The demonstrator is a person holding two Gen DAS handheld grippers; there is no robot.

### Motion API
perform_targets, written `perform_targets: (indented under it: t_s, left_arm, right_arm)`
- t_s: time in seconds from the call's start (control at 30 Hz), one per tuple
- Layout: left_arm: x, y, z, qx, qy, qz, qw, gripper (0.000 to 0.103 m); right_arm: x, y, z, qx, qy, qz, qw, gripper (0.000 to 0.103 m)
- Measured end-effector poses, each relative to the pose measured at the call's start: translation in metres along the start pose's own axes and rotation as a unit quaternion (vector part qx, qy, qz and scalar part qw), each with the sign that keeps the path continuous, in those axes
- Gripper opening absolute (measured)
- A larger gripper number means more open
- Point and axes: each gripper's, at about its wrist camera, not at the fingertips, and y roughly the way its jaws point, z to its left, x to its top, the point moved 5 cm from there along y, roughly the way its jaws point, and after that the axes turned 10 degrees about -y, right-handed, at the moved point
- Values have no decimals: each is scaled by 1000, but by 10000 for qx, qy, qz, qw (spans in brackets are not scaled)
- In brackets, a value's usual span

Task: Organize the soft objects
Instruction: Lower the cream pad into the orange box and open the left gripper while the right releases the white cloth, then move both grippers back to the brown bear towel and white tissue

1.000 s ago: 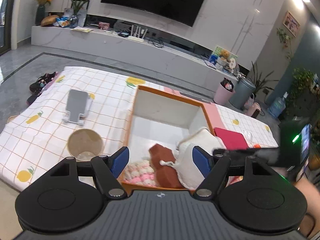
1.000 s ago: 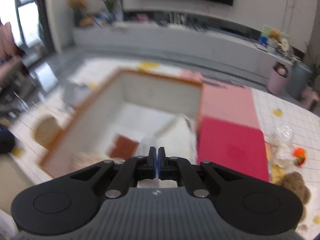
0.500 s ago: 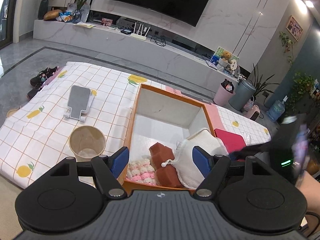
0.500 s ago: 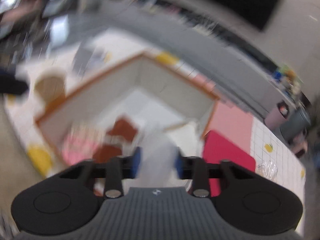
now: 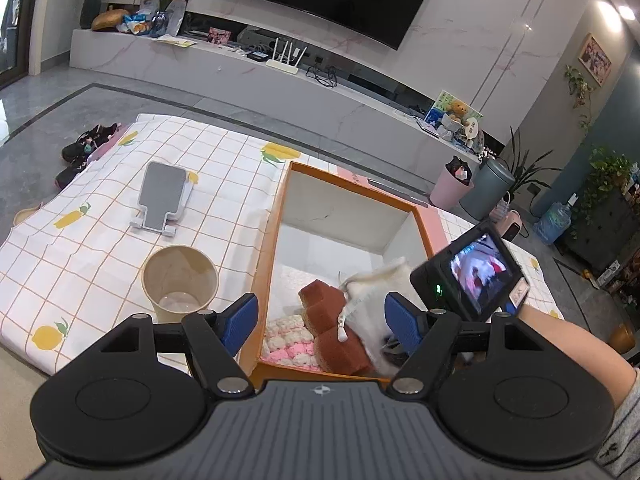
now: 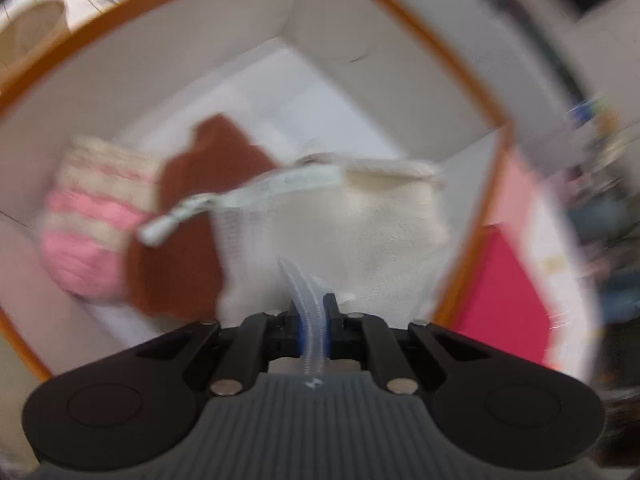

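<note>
The right gripper (image 6: 314,322) is closing on a clear ribbed strip (image 6: 301,288) over the orange-rimmed box (image 6: 476,80). The left gripper (image 5: 320,322) hangs wide open, holding nothing.

Orange-rimmed box (image 5: 424,220), white inside. In it, a pink-and-cream striped knit (image 6: 96,224), a rust-brown cloth (image 6: 176,240) beside that, a cream pouch (image 6: 360,220). Left of the box, a white cloth (image 5: 100,248) with an orange grid and yellow lemons, and a beige cup (image 5: 180,284).

In the box (image 5: 348,200), three soft things are lying at the near end: knit piece (image 5: 286,338) leftmost, sponge (image 5: 328,316) in the middle, pouch (image 5: 376,292) rightmost, overlapping the sponge. A cup (image 5: 180,280) is standing left of the box, a stand (image 5: 162,196) lying behind it.
</note>
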Motion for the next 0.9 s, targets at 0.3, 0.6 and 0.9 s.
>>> perform_targets:
  t_s: [0.3,0.6,0.9]
  left_arm:
    - [7,-2,11,-2,-216,-16,9998,85]
    - [7,-4,9,9,-167,-51,9998,85]
    - [6,-12,-3,21,144,-205,9997,87]
  right_arm:
    - [1,19,10,1356,374,347,9895,8]
    - [0,-41,-5,1183,336,-223,9922,45]
    - [-14,-73,-18,906,308,-405,9946,56]
